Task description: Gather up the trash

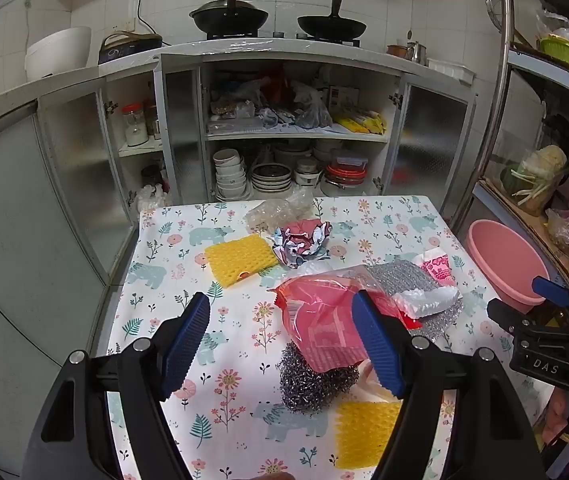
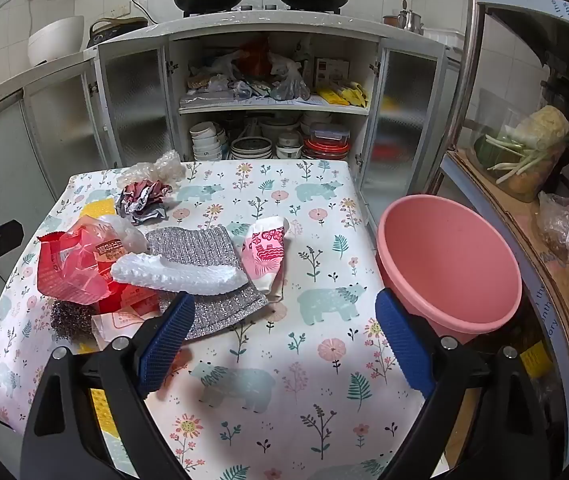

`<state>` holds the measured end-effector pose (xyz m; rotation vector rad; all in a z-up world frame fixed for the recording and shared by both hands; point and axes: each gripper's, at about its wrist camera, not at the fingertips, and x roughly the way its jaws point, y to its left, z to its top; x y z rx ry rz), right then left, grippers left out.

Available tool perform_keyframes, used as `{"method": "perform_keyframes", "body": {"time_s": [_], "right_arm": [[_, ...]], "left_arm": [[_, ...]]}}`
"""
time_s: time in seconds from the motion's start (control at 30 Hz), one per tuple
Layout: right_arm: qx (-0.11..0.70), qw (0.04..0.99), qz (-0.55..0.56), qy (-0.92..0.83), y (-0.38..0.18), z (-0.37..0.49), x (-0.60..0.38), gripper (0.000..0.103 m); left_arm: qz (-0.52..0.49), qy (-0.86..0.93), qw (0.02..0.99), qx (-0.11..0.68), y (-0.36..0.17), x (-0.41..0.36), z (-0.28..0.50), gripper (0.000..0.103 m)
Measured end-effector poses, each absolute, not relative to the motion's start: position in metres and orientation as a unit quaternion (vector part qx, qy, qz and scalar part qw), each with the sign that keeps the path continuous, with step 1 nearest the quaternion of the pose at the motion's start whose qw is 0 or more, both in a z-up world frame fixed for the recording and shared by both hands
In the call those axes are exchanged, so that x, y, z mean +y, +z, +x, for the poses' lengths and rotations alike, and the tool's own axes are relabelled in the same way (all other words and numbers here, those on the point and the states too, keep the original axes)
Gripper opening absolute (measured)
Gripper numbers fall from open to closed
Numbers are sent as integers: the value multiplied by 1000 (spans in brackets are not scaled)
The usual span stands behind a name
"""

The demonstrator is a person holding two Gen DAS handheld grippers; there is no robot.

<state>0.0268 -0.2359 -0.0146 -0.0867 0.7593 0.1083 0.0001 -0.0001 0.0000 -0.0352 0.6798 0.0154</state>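
Note:
Trash lies on the floral table (image 1: pixel 236 420): a red plastic wrapper (image 1: pixel 320 320) (image 2: pixel 72 264), a steel wool ball (image 1: pixel 316 384) (image 2: pixel 70 320), white foam (image 2: pixel 176 274), a silver scouring cloth (image 2: pixel 200 248), a pink-patterned packet (image 2: pixel 264 256), crumpled paper (image 1: pixel 304 242) (image 2: pixel 142 200), clear plastic (image 1: pixel 276 210) and yellow foam nets (image 1: pixel 240 258) (image 1: pixel 364 432). A pink basin (image 2: pixel 448 264) stands off the table's right edge. My left gripper (image 1: pixel 284 344) is open above the table, just left of the wrapper. My right gripper (image 2: pixel 284 340) is open over bare cloth.
An open cabinet (image 2: pixel 272 112) with bowls and bags stands behind the table. Woks sit on the stove (image 1: pixel 276 20) above. A metal rack (image 2: pixel 524 140) with vegetables and bags is on the right, next to the basin.

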Motion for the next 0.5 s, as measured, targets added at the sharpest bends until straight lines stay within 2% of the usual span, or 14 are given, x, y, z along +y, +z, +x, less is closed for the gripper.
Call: {"method": "perform_keyframes", "body": {"time_s": [0.5], "right_arm": [[370,926,-41,54,-14,27,-235,92]], "left_arm": [[-17,7,942,334,0,0,0,72]]}}
